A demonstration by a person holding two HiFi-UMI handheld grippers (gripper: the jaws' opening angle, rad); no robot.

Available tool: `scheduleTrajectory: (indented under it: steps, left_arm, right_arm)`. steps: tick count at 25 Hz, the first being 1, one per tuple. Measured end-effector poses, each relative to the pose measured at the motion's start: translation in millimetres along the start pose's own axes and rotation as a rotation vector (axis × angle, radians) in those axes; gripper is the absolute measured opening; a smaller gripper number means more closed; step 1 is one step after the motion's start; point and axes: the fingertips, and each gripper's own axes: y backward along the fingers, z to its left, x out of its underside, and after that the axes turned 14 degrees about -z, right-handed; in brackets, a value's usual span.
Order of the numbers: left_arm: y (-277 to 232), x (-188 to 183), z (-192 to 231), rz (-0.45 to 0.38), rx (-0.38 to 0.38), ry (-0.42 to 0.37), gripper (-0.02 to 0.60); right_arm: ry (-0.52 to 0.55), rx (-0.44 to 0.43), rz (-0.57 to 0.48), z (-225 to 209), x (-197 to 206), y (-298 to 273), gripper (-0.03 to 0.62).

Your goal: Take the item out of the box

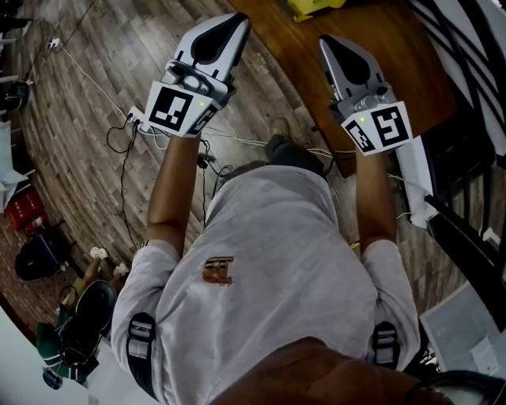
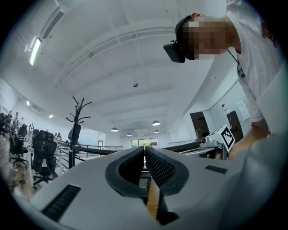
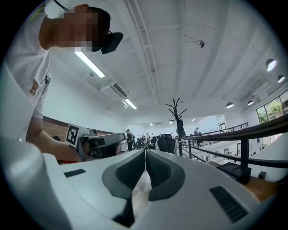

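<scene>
Person's grey shirt nearest; two grippers, left gripper and right gripper, both pressed together.

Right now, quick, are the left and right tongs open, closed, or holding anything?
Left tongs: closed, holding nothing.
Right tongs: closed, holding nothing.

No text is legible; the shirt's emblem is too blurred to read.
</scene>
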Motion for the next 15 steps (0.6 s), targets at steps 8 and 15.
scheduleTrajectory:
  steps: [8, 15]
  left_arm:
    - [-63.2, 36.6, 24.6, 0.027, 0.005, -0.008, 0.025]
    - [-90.6, 57.5, 54.1, 0.033, 0.010, 0.006, 0.025]
  right_arm:
    - [-0.028, -0.013, -0.005, -68.0, 8.5, -20.8, 0.031]
    - [-0.036, -0.003, 0.004, -98.2, 22.3, -49.3, 0.031]
